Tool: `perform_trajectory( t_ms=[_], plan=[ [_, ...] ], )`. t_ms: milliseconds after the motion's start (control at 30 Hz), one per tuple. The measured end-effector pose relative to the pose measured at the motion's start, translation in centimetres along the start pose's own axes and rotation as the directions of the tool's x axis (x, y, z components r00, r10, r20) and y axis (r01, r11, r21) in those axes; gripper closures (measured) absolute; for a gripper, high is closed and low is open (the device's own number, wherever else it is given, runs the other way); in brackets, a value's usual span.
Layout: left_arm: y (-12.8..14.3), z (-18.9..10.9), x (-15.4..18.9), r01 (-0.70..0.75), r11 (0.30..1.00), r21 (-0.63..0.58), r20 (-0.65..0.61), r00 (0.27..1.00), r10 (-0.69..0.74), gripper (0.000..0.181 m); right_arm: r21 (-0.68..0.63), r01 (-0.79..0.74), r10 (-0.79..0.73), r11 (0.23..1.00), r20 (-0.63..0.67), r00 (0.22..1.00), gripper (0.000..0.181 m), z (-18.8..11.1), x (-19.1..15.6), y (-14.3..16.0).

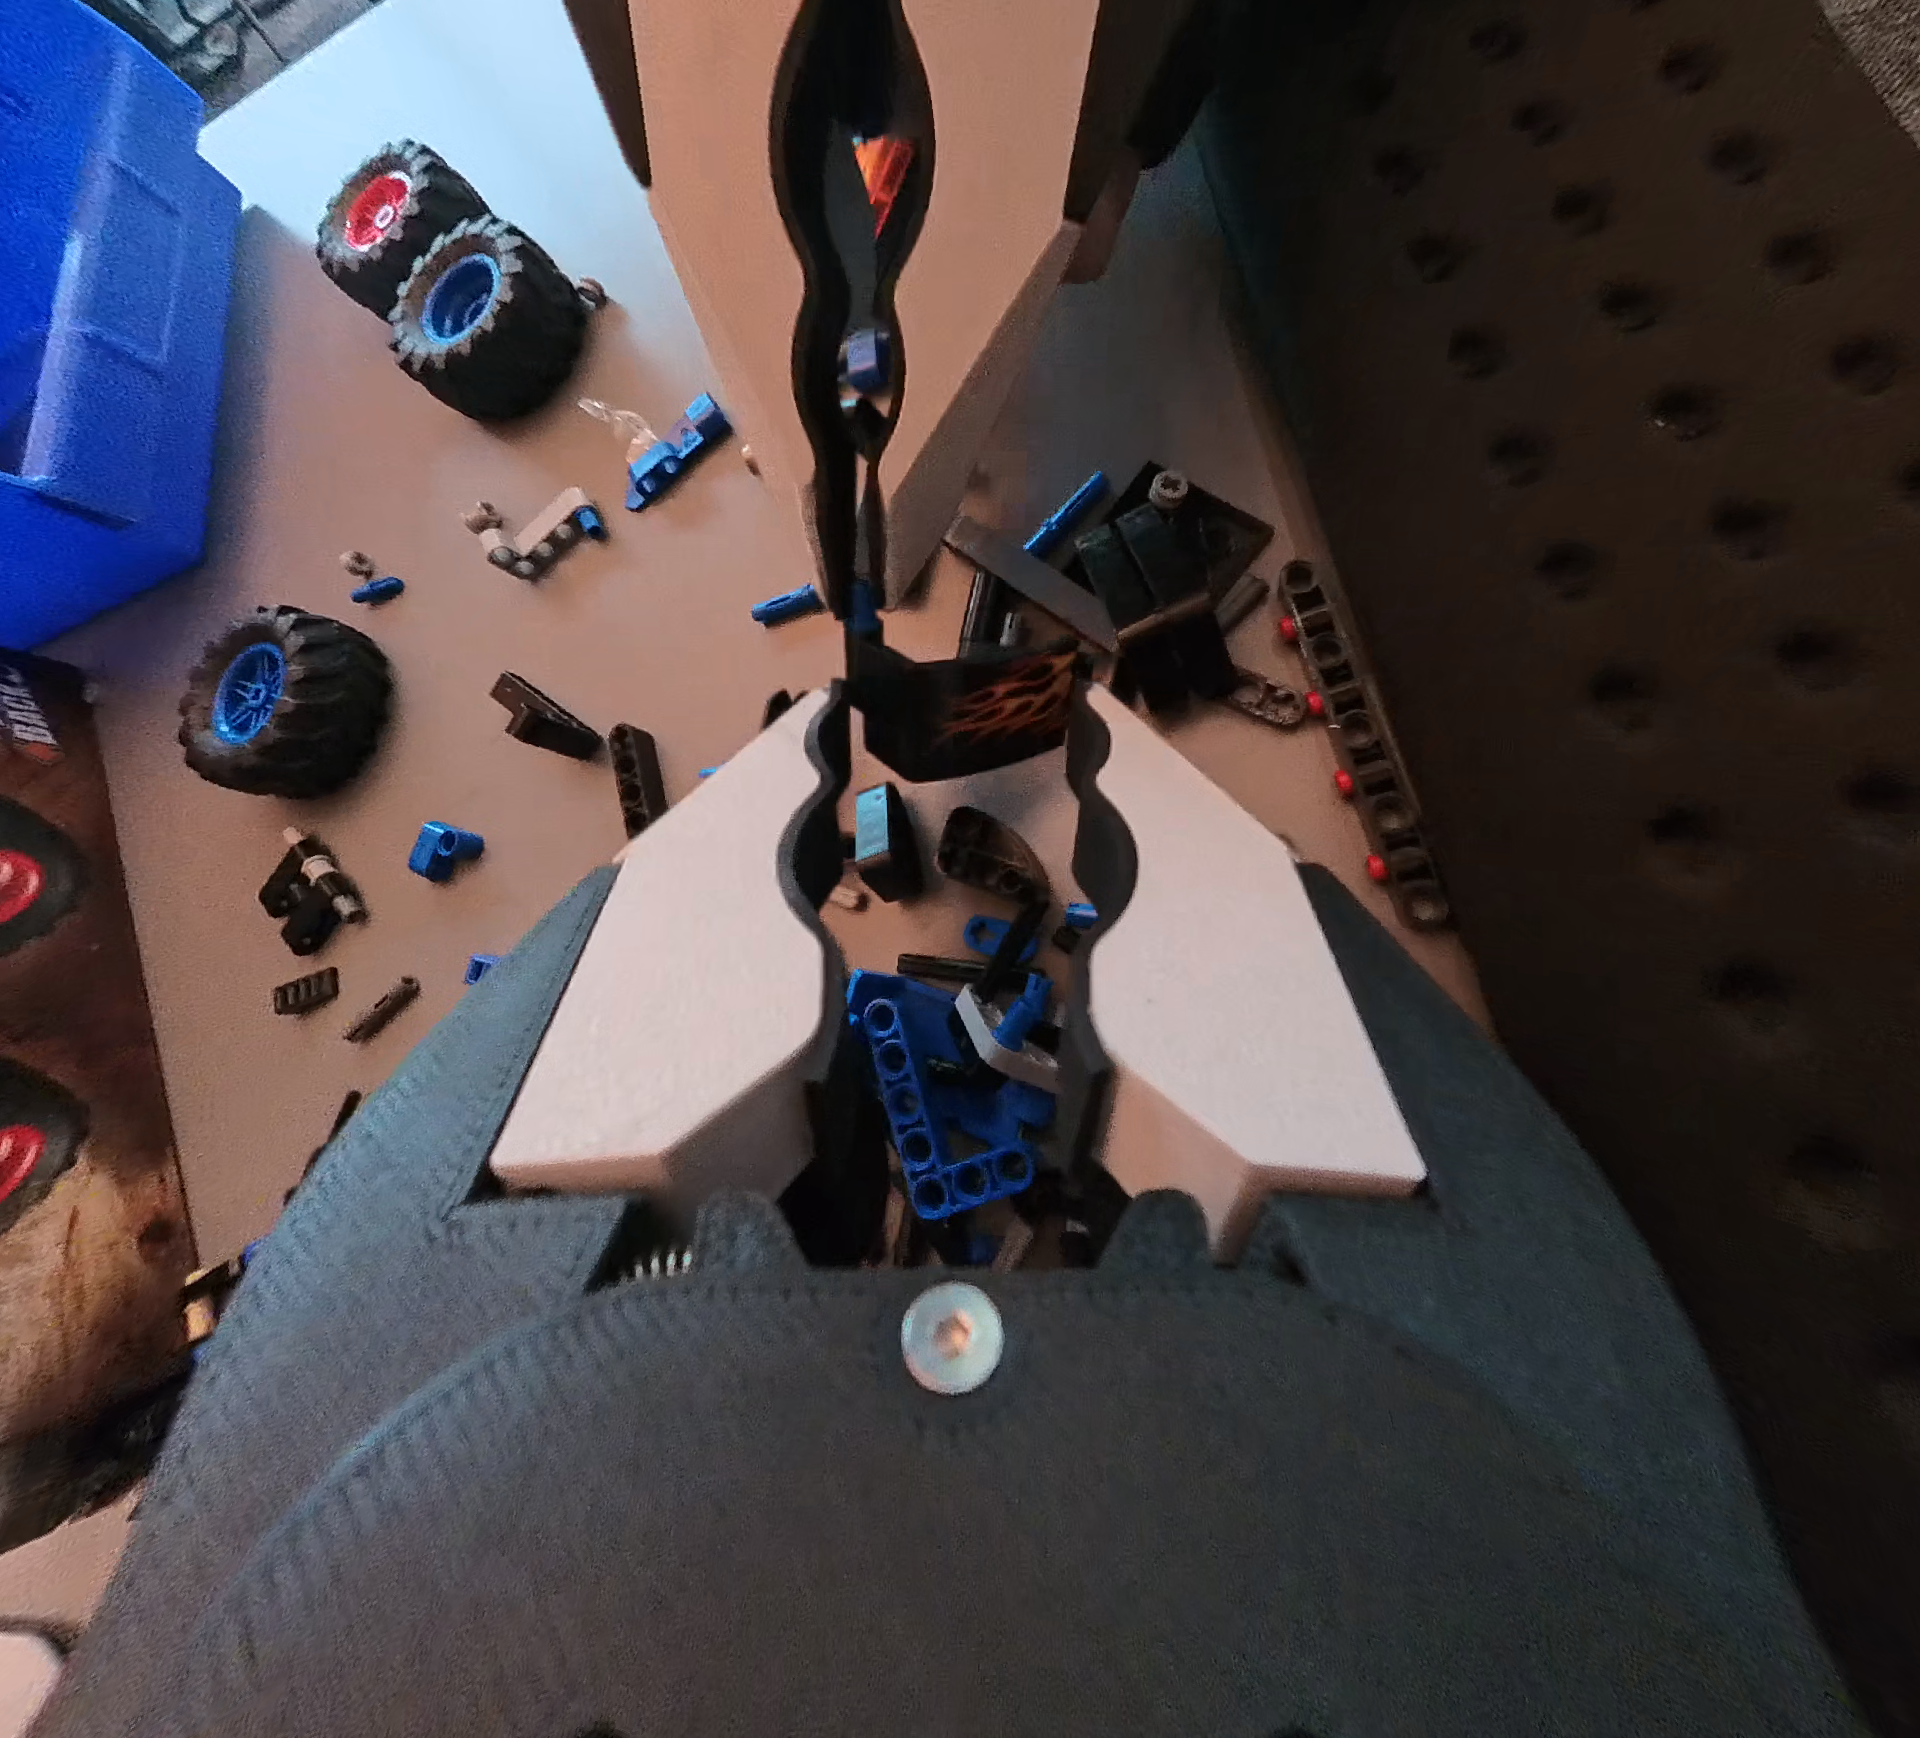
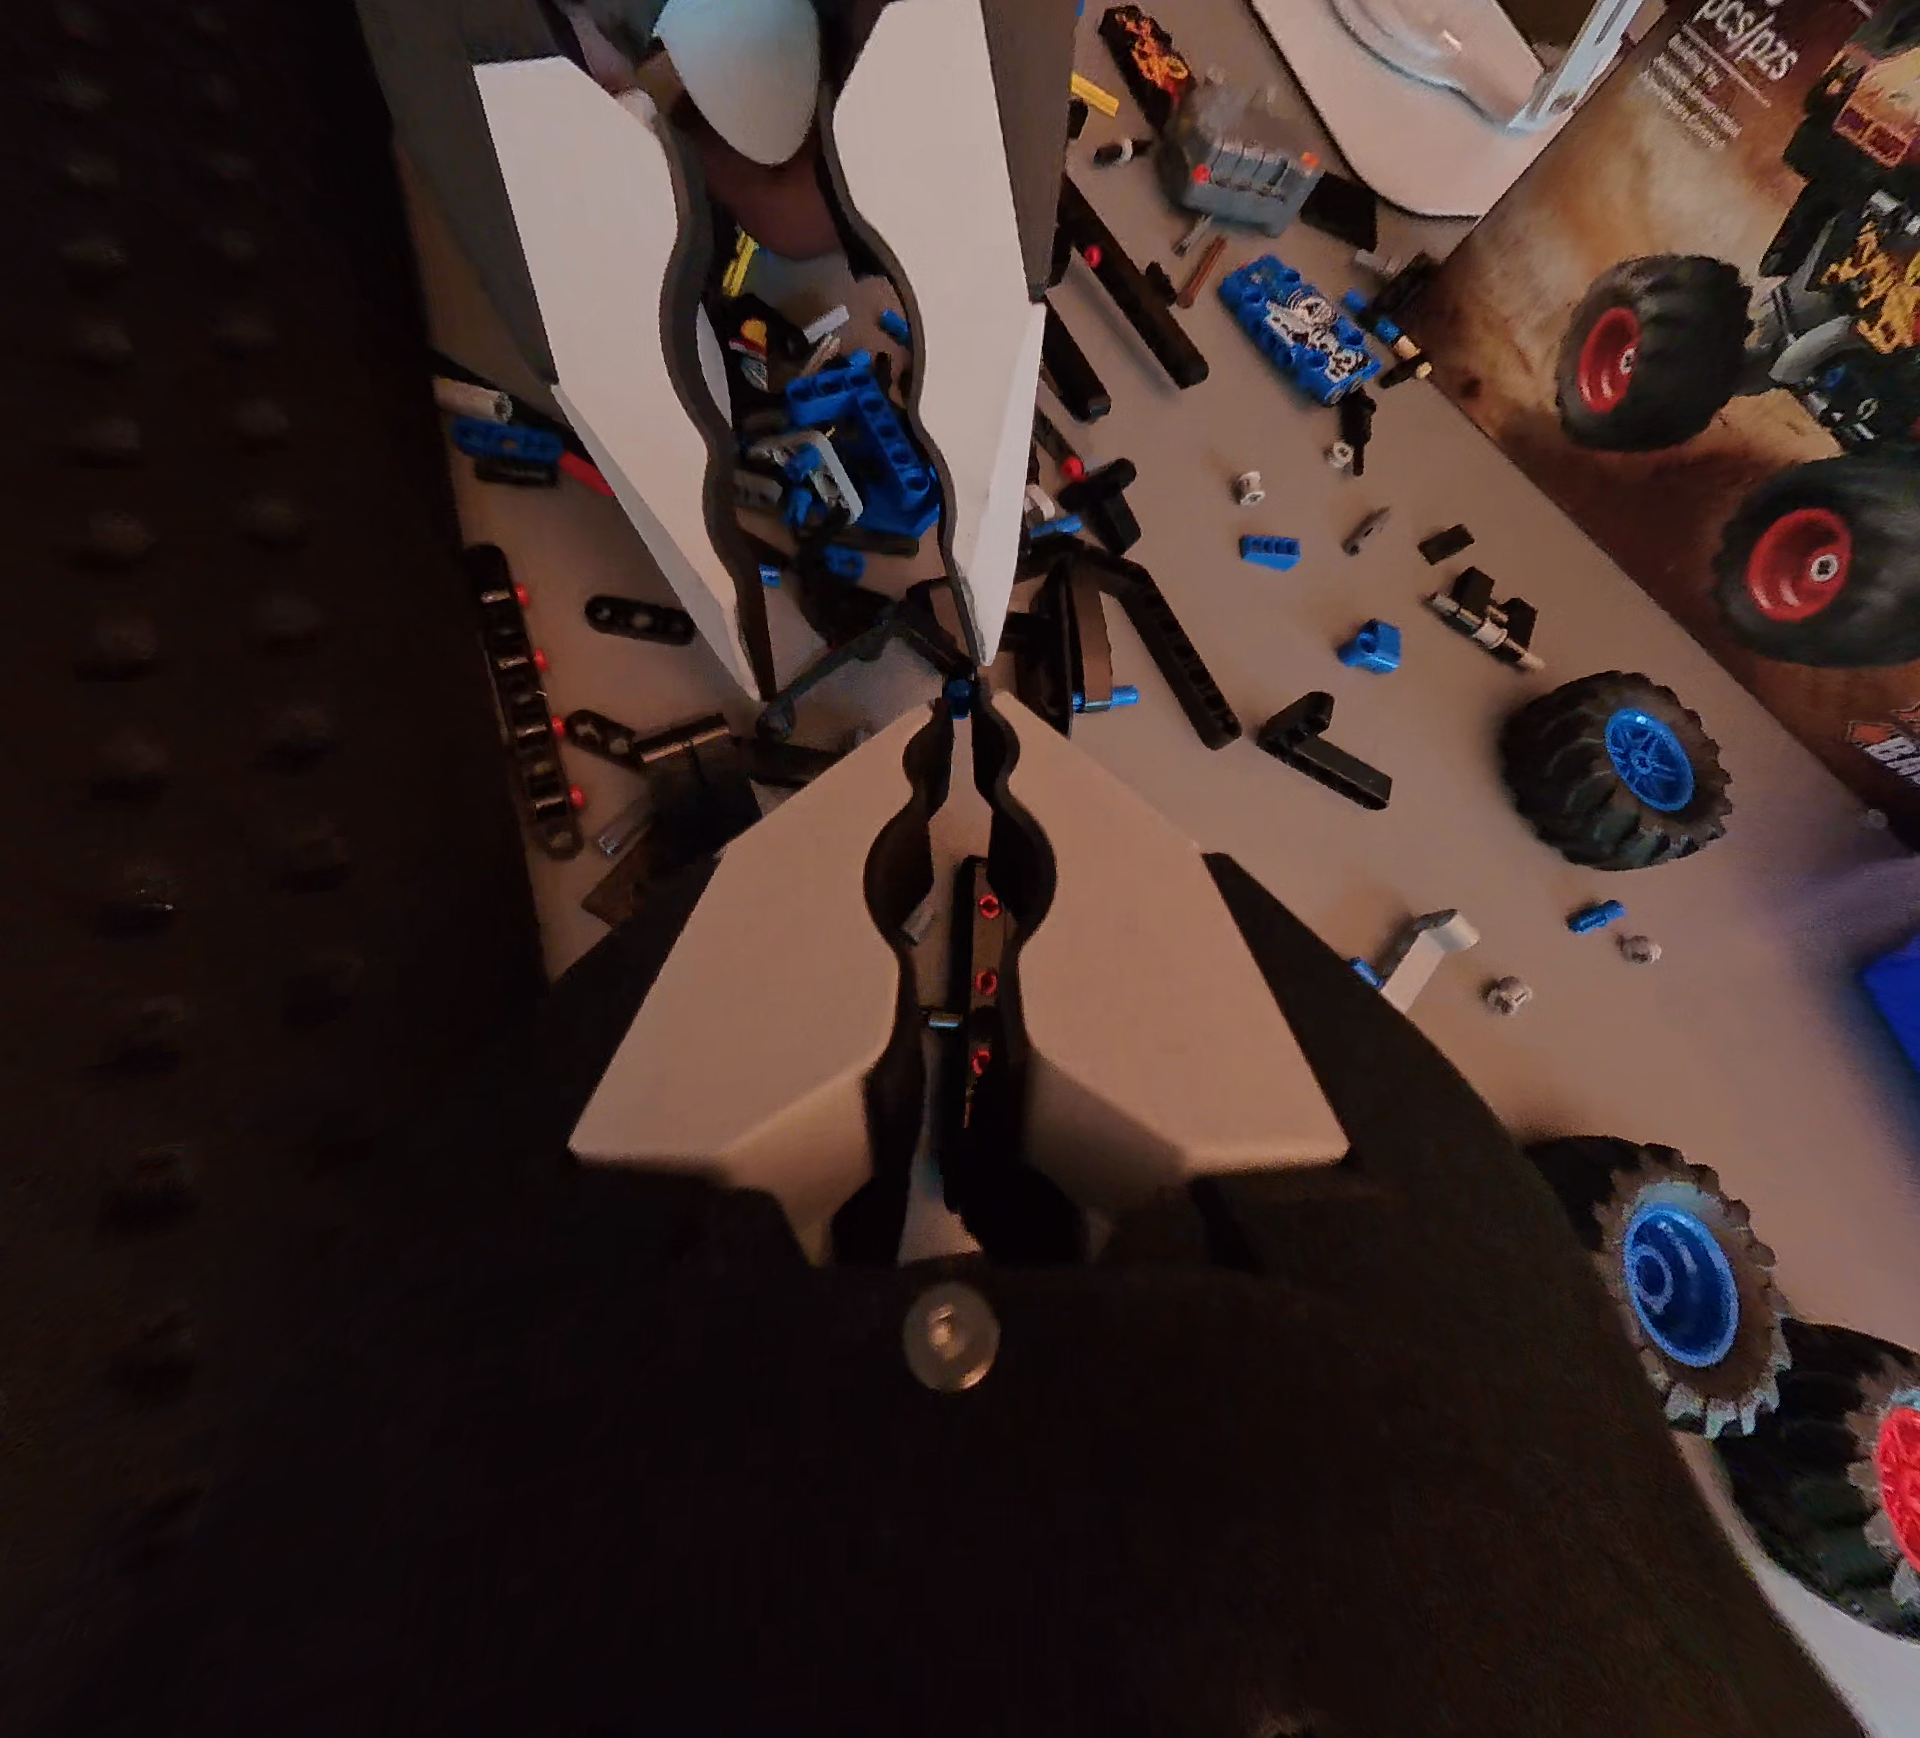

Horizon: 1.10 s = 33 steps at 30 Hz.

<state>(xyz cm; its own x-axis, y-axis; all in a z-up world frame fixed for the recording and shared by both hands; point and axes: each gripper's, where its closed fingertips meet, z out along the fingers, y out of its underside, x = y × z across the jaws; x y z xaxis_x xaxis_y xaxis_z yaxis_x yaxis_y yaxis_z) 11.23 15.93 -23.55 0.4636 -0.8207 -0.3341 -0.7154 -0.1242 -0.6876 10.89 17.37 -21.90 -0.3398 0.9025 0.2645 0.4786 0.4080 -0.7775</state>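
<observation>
My left gripper is shut on a black curved panel with an orange flame pattern, held by its edges between the fingertips above the table. My right gripper is shut on a small blue pin. It comes in from the top of the left wrist view, and the pin touches the panel's upper left corner. In the right wrist view the left gripper reaches down from the top, and the panel shows edge-on as a dark strip.
Loose black and blue building parts cover the grey table, with a blue frame assembly under the left gripper. Big tyres with blue and red hubs, a blue bin, the kit's box, a long black beam with red pins, a dark perforated wall and a white stand base surround them. Only a small space, under 4 cm, lies between the two pairs of fingers.
</observation>
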Motion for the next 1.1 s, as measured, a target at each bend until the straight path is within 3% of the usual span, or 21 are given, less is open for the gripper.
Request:
perform_trajectory(
  t_ms=[133,200,500,600,667,767,833,933,1100],
  plan=[
    [-0.4,-0.2,0.1,0.019,1.0,0.021,-0.016,1.0,-0.019,0.134,0.063,0.026,-0.027,0.998,0.013,1.0,0.18,-0.2,-0.8,-1.5],
    [-0.4,-0.2,0.8,0.006,1.0,0.026,-0.049,0.999,-0.004,0.144,0.082,0.057,-0.058,0.995,0.021,0.998,0.181,-0.1,-1.3,-2.1],
    [-0.8,-1.2,1.0,0.026,0.999,0.045,-0.065,0.998,-0.023,0.153,0.123,0.1,-0.1,0.987,-0.007,0.995,0.181,-0.6,-2.0,-3.1],
    [2.2,-0.8,0.2,-0.017,0.996,-0.086,-0.019,1.0,0.016,0.155,0.169,0.105,-0.108,0.98,0.006,0.994,0.181,-1.6,-2.5,-4.1],
    [-0.7,-2.1,0.7,0.069,0.994,0.078,-0.075,0.995,-0.064,0.155,0.137,0.095,-0.092,0.986,-0.029,0.995,0.181,-2.0,-1.7,-3.5],
    [-1.1,-1.6,0.2,0.002,1.0,0.023,-0.016,1.0,-0.002,0.154,0.135,0.039,-0.037,0.99,-0.013,0.999,0.181,-1.1,-1.6,-3.0],
    [-0.1,-1.2,0.5,-0.027,0.999,-0.018,-0.008,1.0,0.026,0.155,0.152,-0.002,0.006,0.988,-0.026,1.0,0.158,-1.0,-1.2,-3.6],
    [-0.2,-1.1,0.6,-0.026,0.999,-0.024,-0.004,1.0,0.026,0.155,0.15,0.044,-0.038,0.988,-0.039,0.998,0.172,-0.6,-1.4,-3.8],
    [0.0,-1.0,0.6,-0.029,0.999,-0.03,-0.01,1.0,0.029,0.156,0.112,0.136,-0.132,0.984,-0.036,0.991,0.175,0.0,-2.2,-3.7]
  ],
)
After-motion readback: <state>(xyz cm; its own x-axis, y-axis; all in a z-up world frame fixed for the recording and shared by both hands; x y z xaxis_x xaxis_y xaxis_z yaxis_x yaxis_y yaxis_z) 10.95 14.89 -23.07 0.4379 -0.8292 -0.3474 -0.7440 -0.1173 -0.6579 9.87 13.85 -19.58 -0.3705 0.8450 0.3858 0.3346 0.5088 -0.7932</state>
